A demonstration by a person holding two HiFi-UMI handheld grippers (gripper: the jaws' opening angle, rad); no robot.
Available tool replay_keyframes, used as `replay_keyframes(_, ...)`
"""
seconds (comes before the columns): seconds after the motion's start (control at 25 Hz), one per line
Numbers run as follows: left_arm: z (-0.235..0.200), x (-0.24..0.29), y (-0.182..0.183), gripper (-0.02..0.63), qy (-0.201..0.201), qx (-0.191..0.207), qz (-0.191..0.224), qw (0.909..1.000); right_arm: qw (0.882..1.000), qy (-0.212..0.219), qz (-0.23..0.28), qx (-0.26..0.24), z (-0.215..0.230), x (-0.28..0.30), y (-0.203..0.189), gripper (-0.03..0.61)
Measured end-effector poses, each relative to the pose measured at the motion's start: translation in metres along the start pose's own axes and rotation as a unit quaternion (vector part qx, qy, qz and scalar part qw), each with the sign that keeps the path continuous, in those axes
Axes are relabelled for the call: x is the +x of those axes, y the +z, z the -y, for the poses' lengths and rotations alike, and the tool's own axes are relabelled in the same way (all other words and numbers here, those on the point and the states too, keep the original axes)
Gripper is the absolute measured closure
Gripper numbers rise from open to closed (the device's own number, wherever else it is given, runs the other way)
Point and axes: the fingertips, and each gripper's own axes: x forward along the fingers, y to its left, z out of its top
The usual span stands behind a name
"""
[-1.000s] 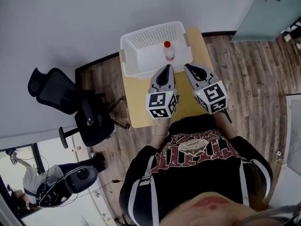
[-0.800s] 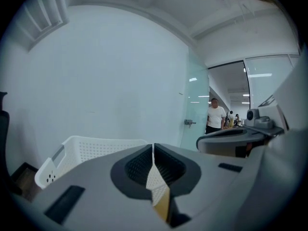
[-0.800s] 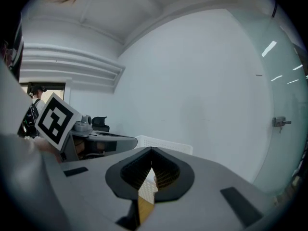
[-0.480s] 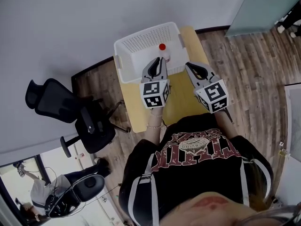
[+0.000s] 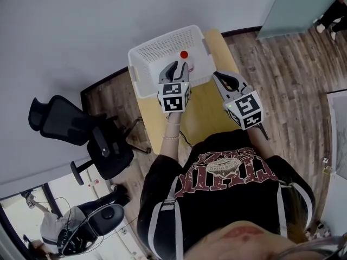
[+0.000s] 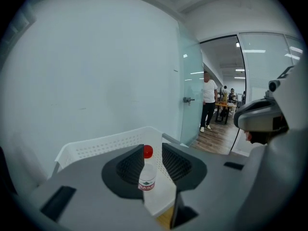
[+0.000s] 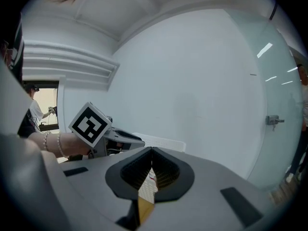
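A clear bottle with a red cap [image 5: 184,55] stands upright in a white perforated basket [image 5: 157,50] at the far end of a small yellow table [image 5: 203,110]. My left gripper [image 5: 176,65] reaches over the basket's near wall, just short of the bottle. In the left gripper view its jaws stand open, and the bottle [image 6: 147,175] shows in the gap ahead of the left gripper [image 6: 152,148], apart from both jaws. My right gripper [image 5: 219,78] hovers over the table right of the basket. The right gripper [image 7: 152,151] is shut with nothing in it.
A black office chair [image 5: 81,131] stands left of the table on the wooden floor. A pale wall runs behind the basket [image 6: 96,148]. A frosted glass door [image 5: 295,7] is at the far right. A person in a white shirt [image 6: 208,102] walks in the corridor beyond.
My left gripper has moved forward from over the table to the basket and has opened; the bottle now shows between its jaws. The right gripper has stayed in place, shut.
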Motion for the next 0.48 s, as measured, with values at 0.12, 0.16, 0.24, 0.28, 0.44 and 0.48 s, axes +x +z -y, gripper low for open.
replay_keyframes(0.12, -0.001, 0.006, -0.001, 0.456, -0.005, 0.008, -0.010, 0.9999, 1.000, -0.002, -0.002, 0.001, 0.001, 0.001, -0.001, 0.560)
replay_keyframes(0.16, -0.001, 0.009, -0.001, 0.453, -0.007, 0.012, -0.014, 0.9998, 1.000, -0.003, -0.002, 0.002, 0.001, 0.001, -0.002, 0.560)
replay_keyframes(0.24, -0.001, 0.013, -0.002, 0.447, -0.011, 0.020, -0.023, 0.9995, 1.000, -0.004, -0.003, 0.002, 0.000, 0.000, -0.003, 0.560)
replay_keyframes(0.28, -0.001, 0.015, -0.003, 0.442, -0.014, 0.023, -0.028, 0.9992, 1.000, -0.004, -0.003, 0.002, 0.000, -0.001, -0.003, 0.560)
replay_keyframes(0.44, -0.003, 0.023, -0.006, 0.433, -0.022, 0.044, -0.055, 0.9973, 1.000, -0.008, -0.004, 0.004, 0.002, -0.002, -0.003, 0.560)
replay_keyframes(0.48, -0.004, 0.025, -0.007, 0.433, -0.024, 0.050, -0.062, 0.9966, 1.000, -0.009, -0.004, 0.004, 0.003, -0.002, -0.003, 0.560)
